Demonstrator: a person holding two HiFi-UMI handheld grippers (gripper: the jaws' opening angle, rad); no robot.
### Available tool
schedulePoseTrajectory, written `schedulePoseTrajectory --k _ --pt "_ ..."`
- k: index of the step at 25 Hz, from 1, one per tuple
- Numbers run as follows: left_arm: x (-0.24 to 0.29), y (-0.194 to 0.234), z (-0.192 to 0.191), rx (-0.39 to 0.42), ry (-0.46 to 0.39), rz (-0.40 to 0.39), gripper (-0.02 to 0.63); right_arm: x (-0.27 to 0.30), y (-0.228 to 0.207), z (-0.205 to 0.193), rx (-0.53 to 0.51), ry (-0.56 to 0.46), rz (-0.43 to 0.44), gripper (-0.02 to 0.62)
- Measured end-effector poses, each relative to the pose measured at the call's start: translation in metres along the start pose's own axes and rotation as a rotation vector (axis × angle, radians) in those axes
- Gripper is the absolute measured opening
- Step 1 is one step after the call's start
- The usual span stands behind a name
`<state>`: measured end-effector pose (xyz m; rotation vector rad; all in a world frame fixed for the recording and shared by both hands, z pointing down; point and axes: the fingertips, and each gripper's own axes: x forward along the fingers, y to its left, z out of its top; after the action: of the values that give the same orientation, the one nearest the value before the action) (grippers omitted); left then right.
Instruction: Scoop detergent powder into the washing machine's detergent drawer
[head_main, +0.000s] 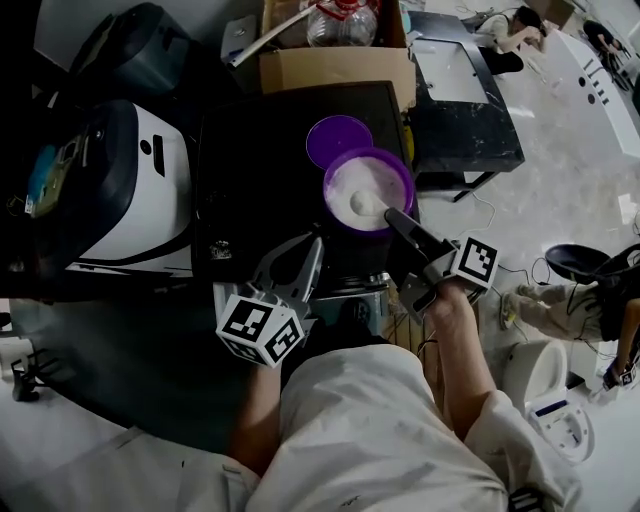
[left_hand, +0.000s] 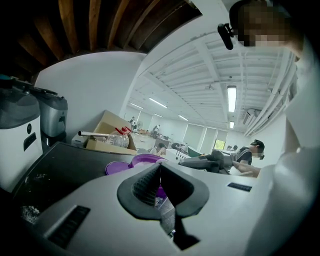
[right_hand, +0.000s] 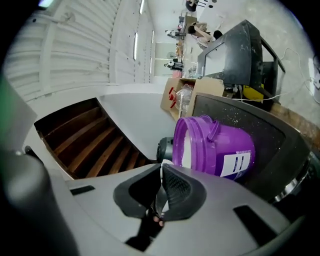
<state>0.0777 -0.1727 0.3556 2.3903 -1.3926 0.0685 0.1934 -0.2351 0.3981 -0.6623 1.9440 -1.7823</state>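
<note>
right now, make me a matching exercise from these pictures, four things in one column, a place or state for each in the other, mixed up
1 purple bucket
2 purple lid
3 plastic bottle
4 left gripper

A in the cardboard box
B fingers together
C holds white powder
D flat on the black top

Pairs: 1-C, 2-D, 3-A, 4-B

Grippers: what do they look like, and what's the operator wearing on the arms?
Both alike: the left gripper and right gripper have pale grey moulded shells and black ribbed pads tapering to a point. Each carries a white cube with black square markers: left cube, right cube. No cables visible. The sleeves are white, ending short of the wrists.
</note>
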Motion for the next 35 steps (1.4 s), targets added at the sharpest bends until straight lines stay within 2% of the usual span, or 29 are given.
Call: schedulePoseTrajectory --k 11,17,26,35 --pt "-0.018 0.007 -0.004 -0.012 -0.007 0.043 0.02 0.004 0.016 -0.011 0.013 0.021 0.075 0.015" --pt "-0.04 0.021 -0.008 -0.024 -0.01 0.063 0.02 0.014 0.023 -0.034 -0.042 0.062 0.072 0.015" --pt "-0.102 0.059 -0.011 -0.054 -0.039 0.123 0.02 0.038 0.038 -0.095 -0.038 0.121 0.096 0.015" --pt "-0.178 0.097 -0.012 -0.082 -0.072 0.183 0.02 0.058 0.048 -0.169 -0.05 0.179 0.082 0.015"
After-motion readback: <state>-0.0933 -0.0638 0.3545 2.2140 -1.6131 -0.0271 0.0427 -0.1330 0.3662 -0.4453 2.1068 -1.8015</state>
